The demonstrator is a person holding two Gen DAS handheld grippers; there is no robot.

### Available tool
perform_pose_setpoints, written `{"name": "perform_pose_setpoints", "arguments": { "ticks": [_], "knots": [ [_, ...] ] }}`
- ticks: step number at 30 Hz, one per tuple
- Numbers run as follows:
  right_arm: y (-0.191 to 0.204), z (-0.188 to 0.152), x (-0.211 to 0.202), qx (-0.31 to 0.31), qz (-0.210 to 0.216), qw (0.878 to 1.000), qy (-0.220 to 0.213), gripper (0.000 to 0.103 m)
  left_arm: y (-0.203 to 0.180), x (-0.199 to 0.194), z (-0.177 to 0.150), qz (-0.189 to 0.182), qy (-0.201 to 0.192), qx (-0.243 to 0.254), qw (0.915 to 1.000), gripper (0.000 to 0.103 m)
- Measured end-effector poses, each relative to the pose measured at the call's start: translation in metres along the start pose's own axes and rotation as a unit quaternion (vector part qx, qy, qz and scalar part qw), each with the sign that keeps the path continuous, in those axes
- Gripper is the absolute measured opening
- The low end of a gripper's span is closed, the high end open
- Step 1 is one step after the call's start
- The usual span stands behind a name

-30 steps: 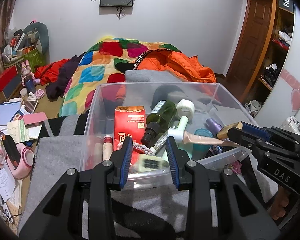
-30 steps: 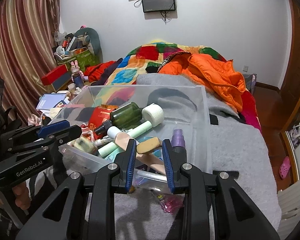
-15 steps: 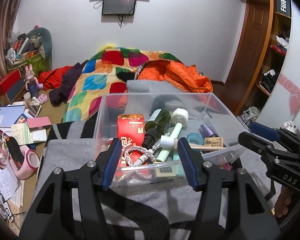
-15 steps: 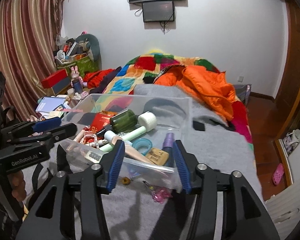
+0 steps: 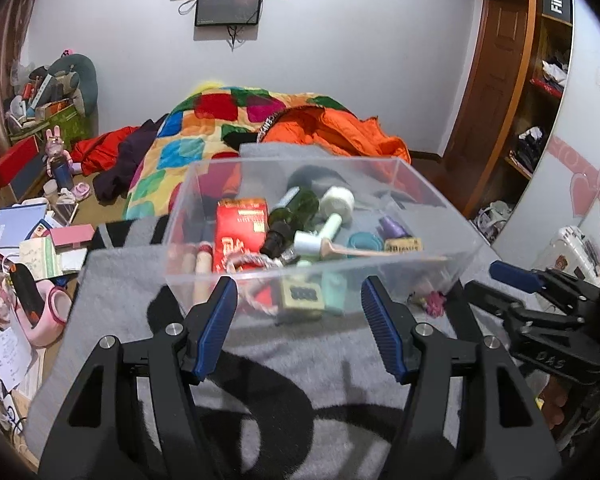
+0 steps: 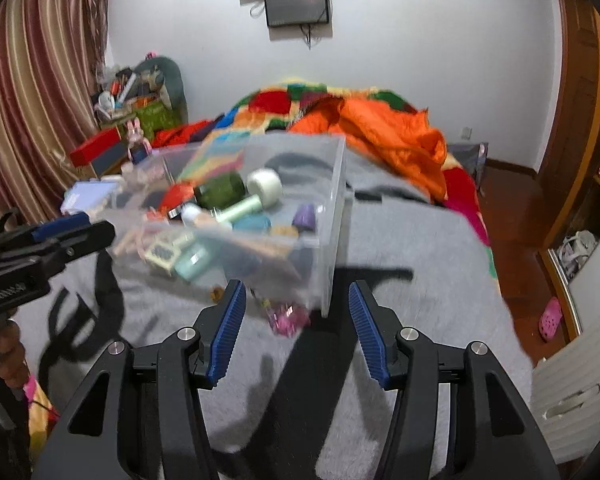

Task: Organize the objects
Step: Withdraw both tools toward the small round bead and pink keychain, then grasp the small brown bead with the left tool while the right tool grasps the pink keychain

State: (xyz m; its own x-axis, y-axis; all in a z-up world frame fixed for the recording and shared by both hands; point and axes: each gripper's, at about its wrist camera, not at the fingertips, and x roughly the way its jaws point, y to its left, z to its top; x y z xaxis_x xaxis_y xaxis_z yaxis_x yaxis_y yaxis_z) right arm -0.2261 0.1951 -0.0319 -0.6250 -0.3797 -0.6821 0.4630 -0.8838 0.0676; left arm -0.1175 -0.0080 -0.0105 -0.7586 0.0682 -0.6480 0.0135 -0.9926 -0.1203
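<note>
Clear plastic bin [image 5: 432,204] full of bottles and small toiletries sitting on grey fleece blanket [image 5: 300,360]. Left gripper [image 5: 300,312] jaws opening, gripping nothing. Right gripper [image 6: 296,316] hanging released, bin just ahead.

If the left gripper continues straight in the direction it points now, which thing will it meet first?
Most likely the near wall of the clear plastic box, which stands directly ahead of the left gripper. Its jaws are opening, with nothing between them. Depth is uncertain; the grey blanket below could come first.
</note>
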Motion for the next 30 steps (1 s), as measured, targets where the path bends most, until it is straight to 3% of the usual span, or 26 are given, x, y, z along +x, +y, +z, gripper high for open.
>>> {"name": "perform_pose_setpoints", "arguments": {
  "ticks": [5,14,16,21,30],
  "knots": [
    [0.003,-0.01,0.022,-0.001,0.02,0.999,0.037,0.05,-0.004,0.01,-0.013,-0.018,0.022,-0.004,0.9996,0.064],
    [0.009,-0.014,0.046,-0.001,0.007,0.997,0.077,0.045,-0.009,0.03,-0.026,-0.031,0.057,-0.013,0.9978,0.064],
    [0.012,-0.015,0.048,-0.006,0.001,0.997,0.075,0.045,-0.011,0.034,-0.027,-0.039,0.065,-0.015,0.997,0.064],
    [0.008,-0.017,0.048,0.01,-0.011,0.998,0.063,0.027,-0.017,0.041,-0.026,-0.055,0.08,-0.016,0.9951,0.06],
    [-0.002,-0.025,0.035,0.031,0.012,0.998,0.044,0.027,-0.042,0.053,-0.02,-0.045,0.092,0.007,0.9947,0.046]
  ]
}}
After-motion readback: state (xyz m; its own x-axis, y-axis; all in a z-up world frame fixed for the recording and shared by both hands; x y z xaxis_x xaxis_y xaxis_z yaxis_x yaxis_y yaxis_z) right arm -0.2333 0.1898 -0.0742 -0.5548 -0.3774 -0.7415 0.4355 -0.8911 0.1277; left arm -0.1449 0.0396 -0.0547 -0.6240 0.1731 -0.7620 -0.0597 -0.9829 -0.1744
